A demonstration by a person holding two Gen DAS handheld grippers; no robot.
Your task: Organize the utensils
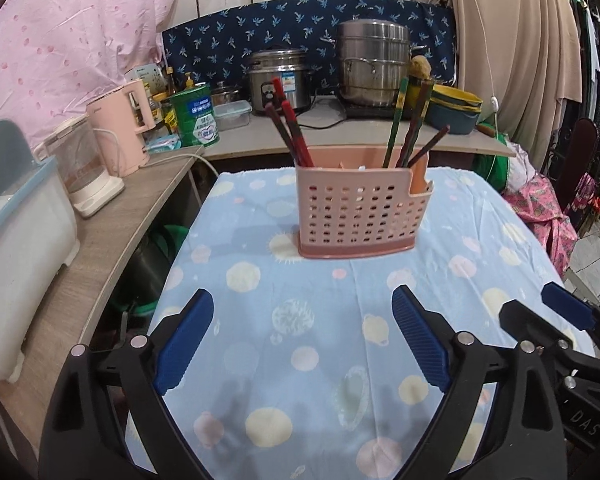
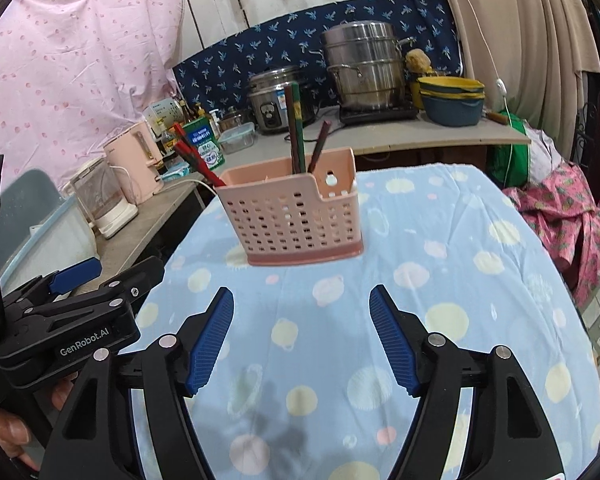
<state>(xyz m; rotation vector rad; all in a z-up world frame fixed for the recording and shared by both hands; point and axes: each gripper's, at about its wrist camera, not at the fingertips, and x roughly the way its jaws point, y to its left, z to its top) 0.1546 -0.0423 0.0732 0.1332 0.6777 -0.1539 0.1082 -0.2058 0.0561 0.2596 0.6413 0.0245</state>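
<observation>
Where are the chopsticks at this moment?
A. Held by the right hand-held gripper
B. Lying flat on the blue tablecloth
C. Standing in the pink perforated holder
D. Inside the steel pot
C: the red and dark chopsticks stand upright inside the pink holder on the tablecloth.

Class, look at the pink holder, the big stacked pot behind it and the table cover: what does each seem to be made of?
Holder: apparently moulded plastic, matt pink; the regular punched holes and thin walls suggest it.
Pot: looks like stainless steel, with a shiny, brushed, reflective surface.
Table cover: woven cloth, probably cotton, matt; it creases and drapes over the edges and carries a printed pattern.
</observation>
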